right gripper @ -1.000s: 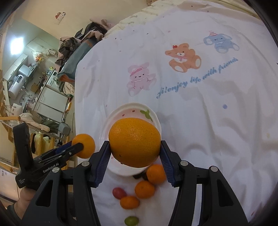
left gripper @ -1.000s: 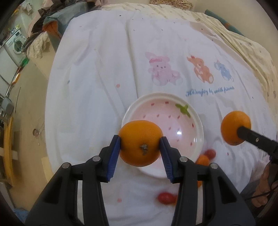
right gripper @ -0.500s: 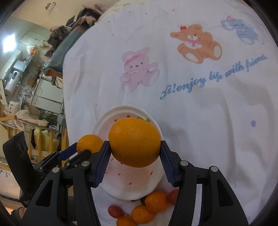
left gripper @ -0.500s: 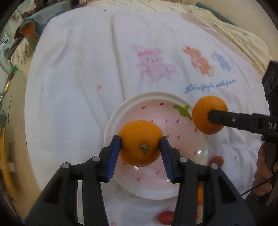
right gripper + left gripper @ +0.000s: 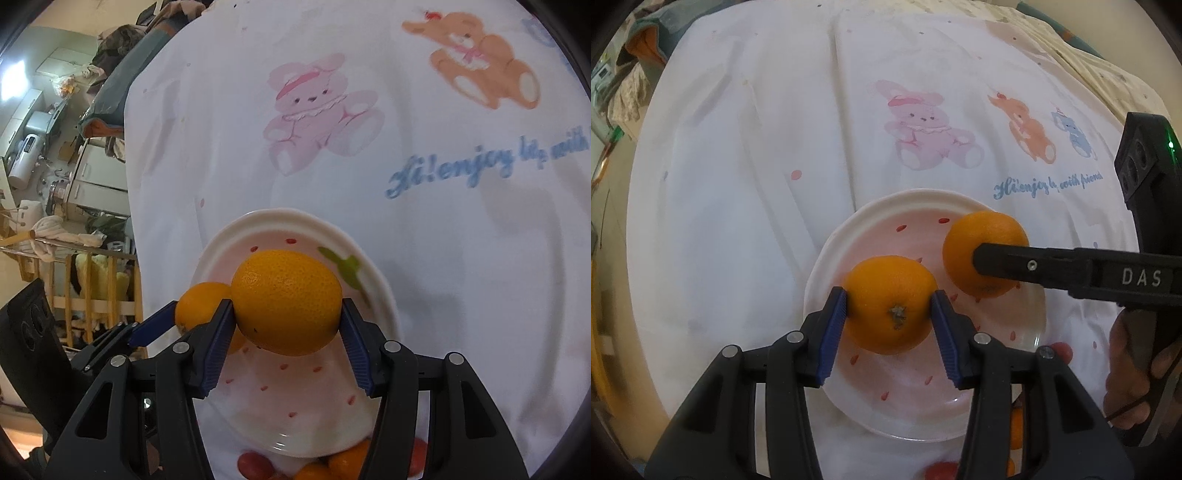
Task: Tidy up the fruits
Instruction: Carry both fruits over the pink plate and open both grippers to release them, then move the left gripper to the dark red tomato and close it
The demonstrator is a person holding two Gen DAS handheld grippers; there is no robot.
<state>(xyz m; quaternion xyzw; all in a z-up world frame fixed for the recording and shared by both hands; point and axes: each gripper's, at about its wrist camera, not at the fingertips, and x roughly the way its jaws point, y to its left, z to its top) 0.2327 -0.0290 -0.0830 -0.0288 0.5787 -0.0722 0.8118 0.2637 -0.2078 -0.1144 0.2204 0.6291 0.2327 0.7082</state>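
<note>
My left gripper is shut on an orange and holds it over the pink strawberry-print plate. My right gripper is shut on a larger orange over the same plate. In the left wrist view the right gripper's finger covers part of that larger orange. In the right wrist view the left gripper's orange shows at left behind my fingers.
Small oranges and red grape-like fruits lie on the white animal-print cloth just near of the plate. The table edge drops off at left, with room clutter beyond it.
Both grippers moved forward and down over the plate with their oranges. The right gripper's orange came in from the right and now sits beside the left one.
</note>
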